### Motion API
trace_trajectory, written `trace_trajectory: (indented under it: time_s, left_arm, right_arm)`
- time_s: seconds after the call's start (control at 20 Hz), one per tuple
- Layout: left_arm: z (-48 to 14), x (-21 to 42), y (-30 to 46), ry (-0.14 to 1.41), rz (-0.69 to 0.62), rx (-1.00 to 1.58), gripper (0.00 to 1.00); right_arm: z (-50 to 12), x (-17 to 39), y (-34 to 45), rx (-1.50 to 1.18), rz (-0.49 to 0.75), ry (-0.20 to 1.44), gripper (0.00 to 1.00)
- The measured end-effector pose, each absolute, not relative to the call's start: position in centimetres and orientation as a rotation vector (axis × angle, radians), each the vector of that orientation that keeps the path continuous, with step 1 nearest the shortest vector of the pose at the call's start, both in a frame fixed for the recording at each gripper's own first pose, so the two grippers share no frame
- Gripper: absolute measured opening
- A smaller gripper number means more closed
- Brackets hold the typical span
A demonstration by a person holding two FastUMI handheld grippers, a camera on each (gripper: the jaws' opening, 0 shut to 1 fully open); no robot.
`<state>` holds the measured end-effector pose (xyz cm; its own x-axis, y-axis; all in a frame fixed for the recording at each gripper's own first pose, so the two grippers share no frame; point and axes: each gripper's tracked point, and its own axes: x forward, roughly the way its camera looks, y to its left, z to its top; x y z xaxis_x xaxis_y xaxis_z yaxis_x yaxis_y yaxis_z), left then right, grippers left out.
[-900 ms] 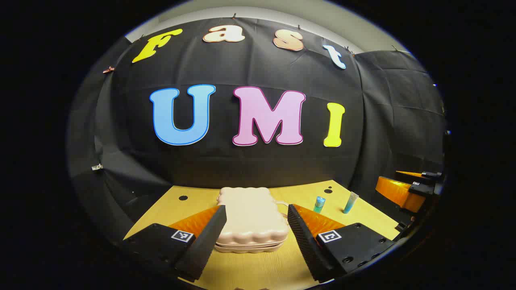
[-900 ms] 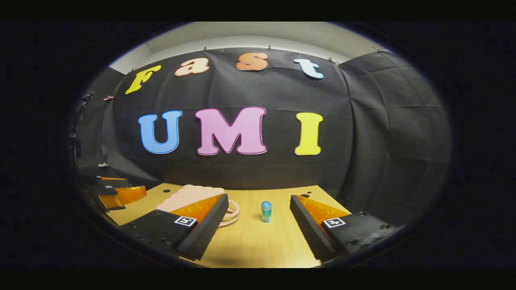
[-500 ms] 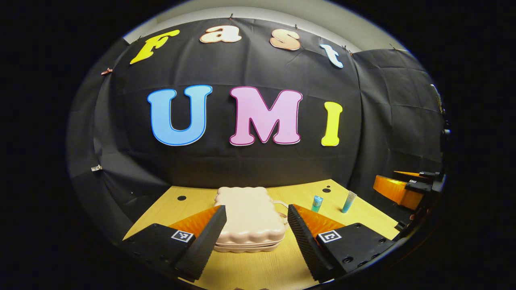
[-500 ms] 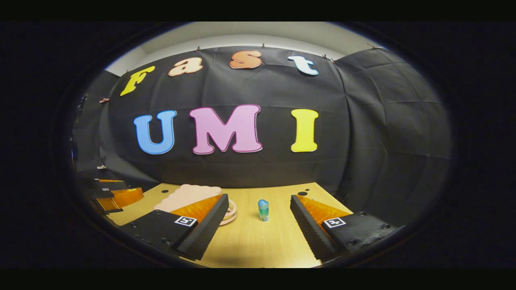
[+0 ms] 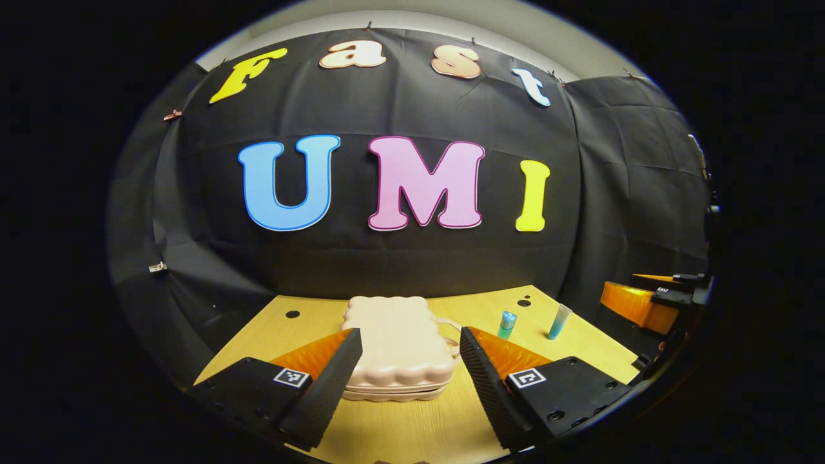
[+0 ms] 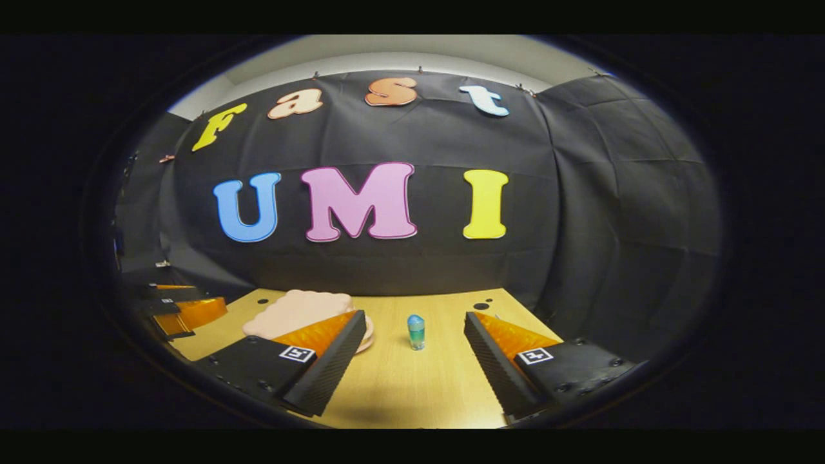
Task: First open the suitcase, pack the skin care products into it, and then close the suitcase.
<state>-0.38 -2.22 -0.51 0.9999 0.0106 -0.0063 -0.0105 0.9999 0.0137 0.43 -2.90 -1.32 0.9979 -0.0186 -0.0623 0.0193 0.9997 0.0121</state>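
Note:
A closed pale pink suitcase (image 5: 396, 348) with a scalloped edge lies flat on the wooden table (image 5: 412, 425), handle to the right. My left gripper (image 5: 409, 332) hovers open just in front of it, one finger on each side of its near end, not touching. To the right stand a small blue-green bottle (image 5: 506, 324) and a light blue tube (image 5: 559, 321). In the right gripper view the same bottle (image 6: 416, 331) stands upright ahead of my open right gripper (image 6: 413, 316), with nothing between the fingers. The suitcase (image 6: 300, 312) lies to the left, partly hidden behind one finger.
The right gripper (image 5: 651, 299) shows at the table's far right edge in the left gripper view; the left gripper (image 6: 184, 309) shows at the far left in the right gripper view. Black cloth walls close the back and sides. Small holes (image 5: 523, 301) mark the tabletop.
Both views have shifted slightly. The bottle now sits a little higher and further left between the right gripper's fingers, and the suitcase handle has slid behind one finger. Nothing was gripped.

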Motion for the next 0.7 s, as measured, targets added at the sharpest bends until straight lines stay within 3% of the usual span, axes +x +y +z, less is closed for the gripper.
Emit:
trace_trajectory:
  time_s: [0.3, 0.7]
  left_arm:
    - [0.0, 1.3, -4.7, 0.004, -0.031, 0.005, 0.96]
    - [-1.0, 12.5, -12.8, 0.099, -0.163, 0.008, 0.96]
  right_arm:
    - [-2.2, 0.0, -3.7, 0.021, -0.003, 0.096, 0.98]
    - [-2.1, 1.2, -7.5, 0.035, -0.036, 0.106, 0.98]
